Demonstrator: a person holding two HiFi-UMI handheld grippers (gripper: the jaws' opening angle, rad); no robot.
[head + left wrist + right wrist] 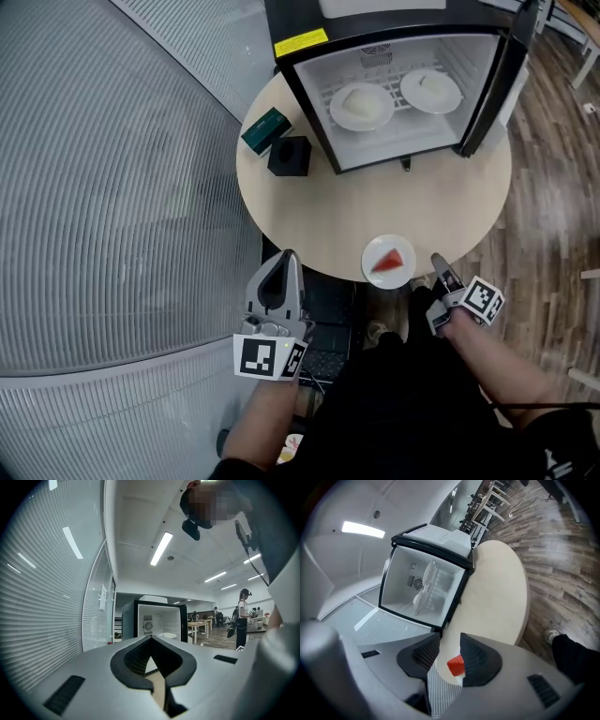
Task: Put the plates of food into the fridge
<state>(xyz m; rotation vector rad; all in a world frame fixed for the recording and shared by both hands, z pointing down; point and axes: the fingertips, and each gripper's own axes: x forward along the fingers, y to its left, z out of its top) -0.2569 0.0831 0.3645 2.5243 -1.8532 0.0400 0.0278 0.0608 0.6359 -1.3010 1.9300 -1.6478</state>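
Holding the right gripper [438,265] low at the near rim of the round table [375,202], just right of the white plate [378,249] and, going by the head view, not quite touching it. Holding its jaws apart, pinching nothing, framing the red wedge of food [457,665] in the gap in the right gripper view. Leaving that plate alone at the table's near edge, well short of the fridge [306,111]. Looking into the open fridge at the far side of the table and seeing two more white plates side by side on the wire shelf, one on the left [362,106], one on the right [431,91], each carrying something pale. Hanging the left gripper [284,265] just off the table's near-left edge, pressing its jaw tips together on nothing, aiming it toward the fridge. Spotting a green box [266,129] and a black cube [290,157] just beside each other on the table, left of the fridge
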